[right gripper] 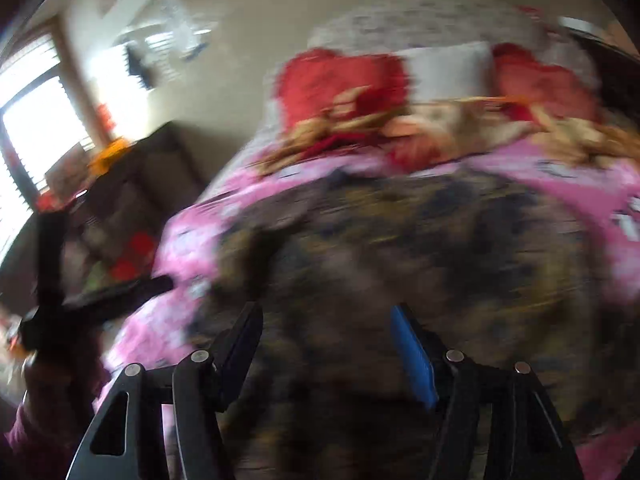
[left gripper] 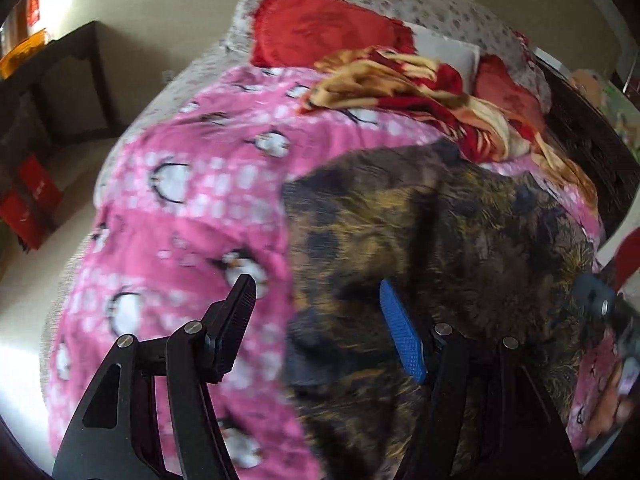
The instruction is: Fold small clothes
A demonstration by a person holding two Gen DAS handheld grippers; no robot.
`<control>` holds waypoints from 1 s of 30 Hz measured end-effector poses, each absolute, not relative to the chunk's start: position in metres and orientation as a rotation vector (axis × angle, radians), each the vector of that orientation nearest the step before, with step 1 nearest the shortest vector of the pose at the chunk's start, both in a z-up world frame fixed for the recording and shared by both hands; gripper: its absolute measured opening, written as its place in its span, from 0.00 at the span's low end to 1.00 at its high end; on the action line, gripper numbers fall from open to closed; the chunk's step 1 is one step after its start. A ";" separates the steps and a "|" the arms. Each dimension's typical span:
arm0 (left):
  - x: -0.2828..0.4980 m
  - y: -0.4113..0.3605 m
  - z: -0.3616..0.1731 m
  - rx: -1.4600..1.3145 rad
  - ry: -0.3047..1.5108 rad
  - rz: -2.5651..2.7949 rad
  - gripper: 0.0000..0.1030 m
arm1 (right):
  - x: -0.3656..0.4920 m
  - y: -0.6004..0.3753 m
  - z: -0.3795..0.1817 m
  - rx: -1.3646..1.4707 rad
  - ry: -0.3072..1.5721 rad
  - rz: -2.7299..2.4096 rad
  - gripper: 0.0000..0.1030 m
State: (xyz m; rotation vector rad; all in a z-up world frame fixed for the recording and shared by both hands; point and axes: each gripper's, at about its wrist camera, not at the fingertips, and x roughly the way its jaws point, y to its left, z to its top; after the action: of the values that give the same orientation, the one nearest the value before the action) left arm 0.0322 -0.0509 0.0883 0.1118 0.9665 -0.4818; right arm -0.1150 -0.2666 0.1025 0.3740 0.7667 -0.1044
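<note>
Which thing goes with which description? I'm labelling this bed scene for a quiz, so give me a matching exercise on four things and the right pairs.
Things:
1. penguin blanket
2. dark garment
3. ruffled cushion
4. left tongs

Descriptions:
A. brown and black with yellowish streaks, spread on the blanket
B. open, with nothing between the two fingers
C. red, at the far end of the bed
D. pink with white dots, covering the bed

Pairs: 1-D, 2-A, 3-C, 4-B
</note>
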 end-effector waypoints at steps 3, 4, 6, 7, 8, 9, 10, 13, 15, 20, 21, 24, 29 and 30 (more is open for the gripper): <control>0.038 -0.075 0.067 0.174 0.972 -0.447 0.63 | -0.119 -0.327 0.094 0.383 0.779 -0.255 0.61; 0.042 -0.080 0.059 0.188 0.977 -0.431 0.63 | -0.120 -0.347 0.088 0.392 0.795 -0.296 0.59; 0.050 -0.085 0.043 0.201 1.001 -0.403 0.63 | -0.117 -0.377 0.070 0.401 0.853 -0.352 0.54; 0.055 -0.087 0.035 0.205 1.029 -0.389 0.63 | -0.115 -0.392 0.061 0.398 0.880 -0.384 0.43; 0.060 -0.086 0.028 0.192 1.052 -0.385 0.64 | -0.113 -0.403 0.052 0.411 0.892 -0.395 0.37; 0.061 -0.085 0.026 0.177 1.054 -0.382 0.64 | -0.114 -0.411 0.048 0.435 0.883 -0.382 0.34; 0.061 -0.084 0.027 0.172 1.045 -0.381 0.64 | -0.119 -0.410 0.052 0.444 0.874 -0.376 0.34; 0.058 -0.087 0.029 0.202 1.036 -0.376 0.64 | -0.125 -0.396 0.065 0.418 0.858 -0.380 0.37; 0.054 -0.086 0.030 0.206 1.032 -0.378 0.64 | -0.133 -0.385 0.073 0.408 0.845 -0.354 0.42; 0.049 -0.083 0.027 0.214 1.033 -0.373 0.64 | -0.145 -0.367 0.073 0.361 0.852 -0.349 0.48; 0.047 -0.082 0.027 0.214 1.033 -0.371 0.64 | -0.144 -0.367 0.068 0.344 0.870 -0.361 0.48; 0.044 -0.081 0.030 0.219 1.036 -0.364 0.64 | -0.138 -0.376 0.043 0.346 0.958 -0.389 0.48; 0.034 -0.075 0.035 0.218 1.034 -0.357 0.64 | -0.152 -0.365 0.060 0.347 0.933 -0.396 0.49; 0.032 -0.073 0.036 0.210 1.034 -0.355 0.64 | -0.156 -0.362 0.061 0.347 0.927 -0.390 0.51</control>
State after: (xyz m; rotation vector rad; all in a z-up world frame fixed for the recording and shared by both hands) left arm 0.0325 -0.0728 0.0356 0.2095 1.0341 -0.3548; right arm -0.1563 -0.3622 0.0614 0.3473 0.9267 -0.3902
